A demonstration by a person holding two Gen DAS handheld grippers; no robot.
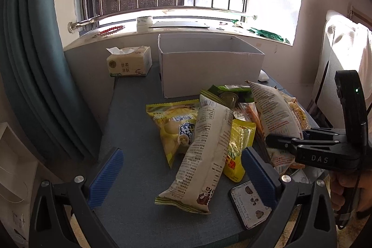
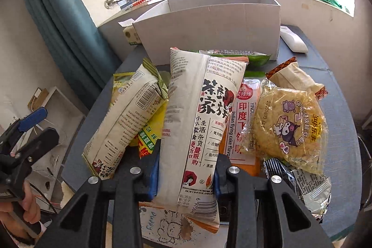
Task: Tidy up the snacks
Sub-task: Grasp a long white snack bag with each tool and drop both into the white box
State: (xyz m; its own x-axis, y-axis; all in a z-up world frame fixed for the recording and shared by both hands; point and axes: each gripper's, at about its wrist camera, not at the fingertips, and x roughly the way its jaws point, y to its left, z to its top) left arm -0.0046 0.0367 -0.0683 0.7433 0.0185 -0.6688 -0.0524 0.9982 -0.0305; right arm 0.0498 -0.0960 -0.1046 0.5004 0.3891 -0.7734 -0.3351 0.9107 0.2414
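Observation:
A pile of snack packets lies on the grey table [image 1: 130, 131] in front of an open white cardboard box [image 1: 209, 64], which also shows in the right wrist view [image 2: 209, 27]. My right gripper [image 2: 184, 180] is shut on a long white snack bag with red and black print [image 2: 197, 122], seen from the side in the left wrist view [image 1: 276, 110]. My left gripper [image 1: 183, 176] is open and empty, its blue pads either side of a second white snack bag [image 1: 204, 155]. A yellow snack bag [image 1: 174, 127] lies beside it.
A tissue pack [image 1: 129, 62] stands left of the box. A round yellow noodle cake packet [image 2: 290, 129], an orange flying cake packet [image 2: 241, 117] and green packets [image 2: 253, 57] fill the pile. A phone [image 1: 251, 203] lies at the table's front. A teal curtain [image 1: 30, 73] hangs left.

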